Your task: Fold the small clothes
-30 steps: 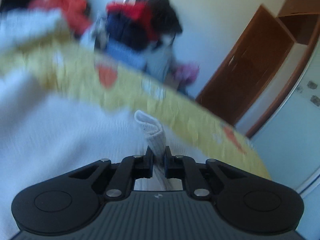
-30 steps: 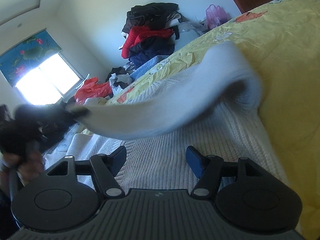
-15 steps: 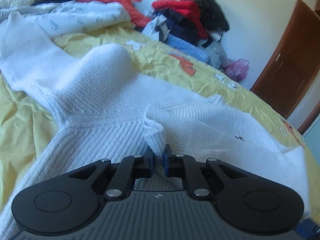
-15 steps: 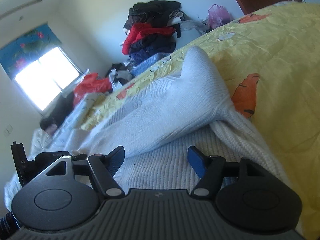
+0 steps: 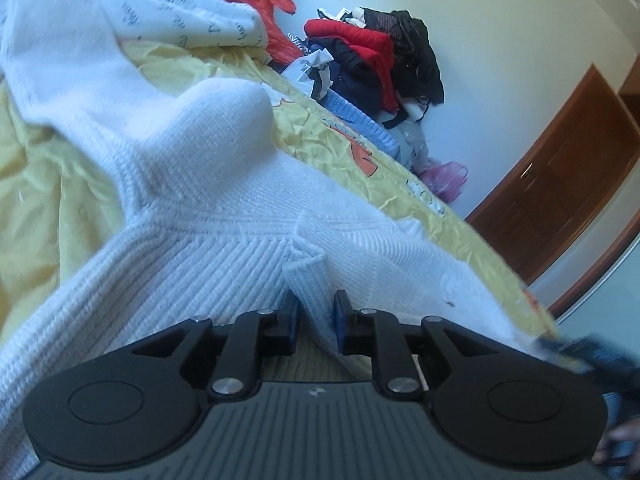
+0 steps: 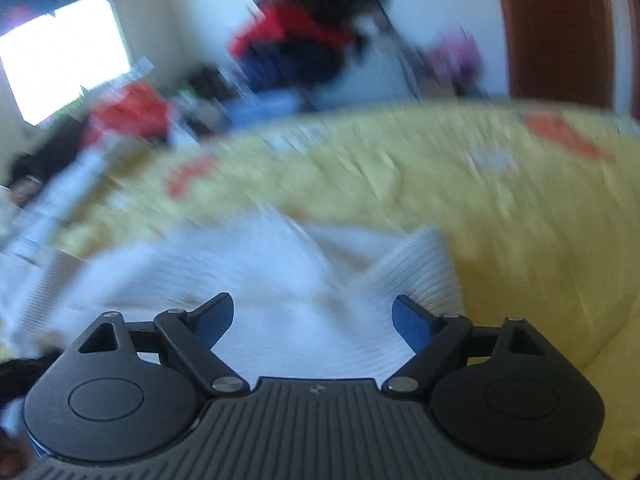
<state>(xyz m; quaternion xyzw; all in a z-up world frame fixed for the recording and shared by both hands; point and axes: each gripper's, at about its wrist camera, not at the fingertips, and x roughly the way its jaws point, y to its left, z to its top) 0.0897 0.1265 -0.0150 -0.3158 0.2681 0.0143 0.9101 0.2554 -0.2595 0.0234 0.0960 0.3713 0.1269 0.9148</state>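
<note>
Though printed cloth [image 5: 192, 28] bears writing, its letters blur beyond reading

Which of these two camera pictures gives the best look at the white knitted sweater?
The left wrist view: the white sweater is sharp there, its ribbed knit plain, with a fold between the left gripper fingers. The right wrist view shows it only as a blurred white patch below the open right gripper.
</note>
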